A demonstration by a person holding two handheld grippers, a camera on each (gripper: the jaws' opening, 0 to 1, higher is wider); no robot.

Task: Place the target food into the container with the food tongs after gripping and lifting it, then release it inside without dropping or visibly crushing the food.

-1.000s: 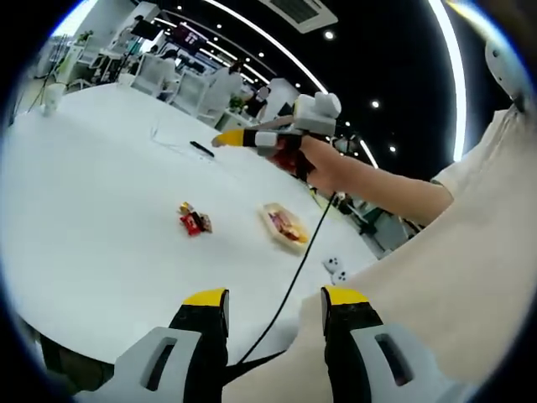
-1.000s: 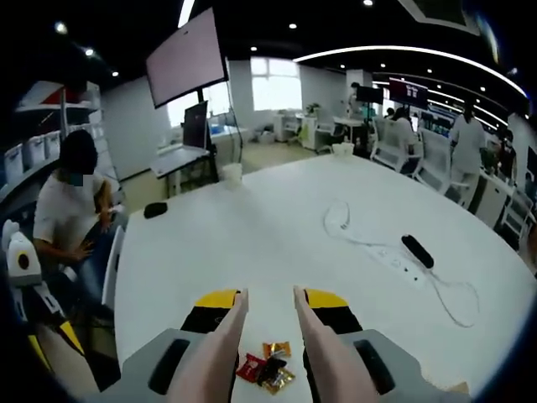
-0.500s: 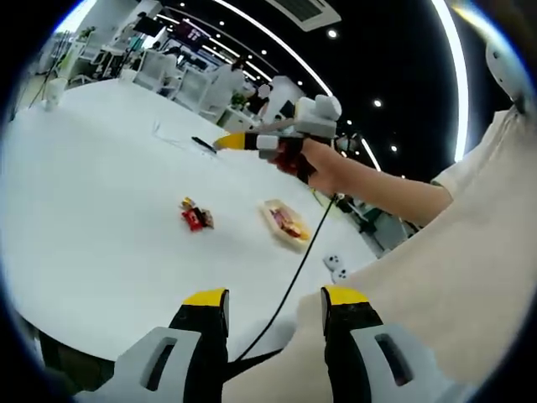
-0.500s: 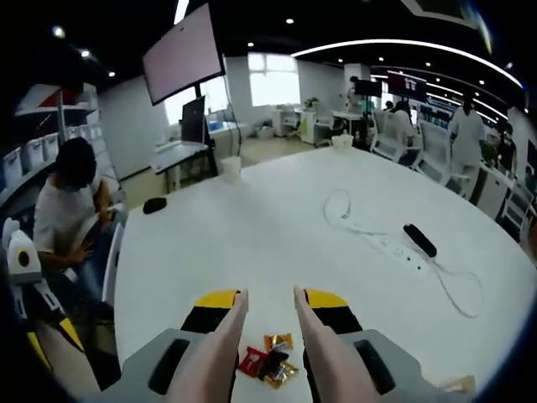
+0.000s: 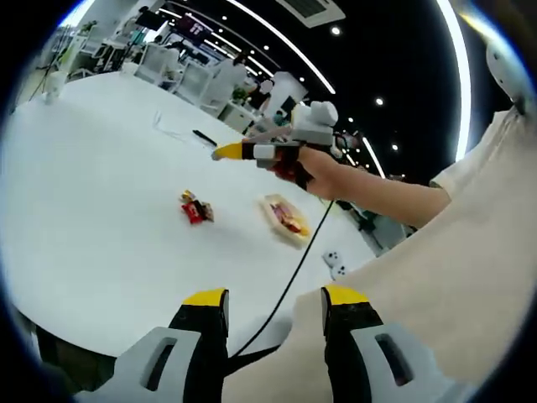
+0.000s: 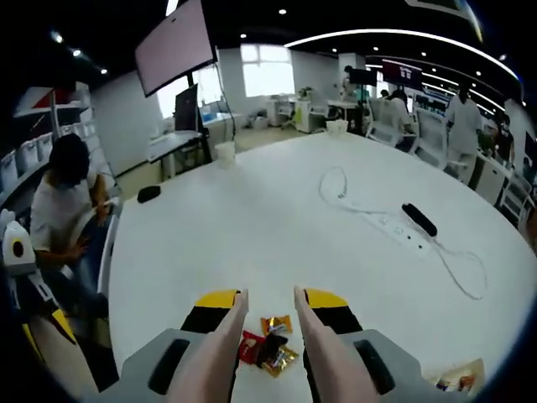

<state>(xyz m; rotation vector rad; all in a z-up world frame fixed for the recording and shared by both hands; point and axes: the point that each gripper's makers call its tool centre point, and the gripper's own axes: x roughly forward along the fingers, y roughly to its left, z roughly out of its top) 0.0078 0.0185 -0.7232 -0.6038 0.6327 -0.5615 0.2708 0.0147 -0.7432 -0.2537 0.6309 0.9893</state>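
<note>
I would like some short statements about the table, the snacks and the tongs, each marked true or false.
1. The wrapped snacks lie on the white table. True.
2. The tongs have closed on a snack and lifted it. False: the tips are apart, with the snacks on the table between them.
3. The container sits beside the snack pile, apart from it. True.
4. The left gripper holds the container. False: it is open and holds nothing.
5. A black cable lies on the far part of the table. False: the cable is white.
</note>
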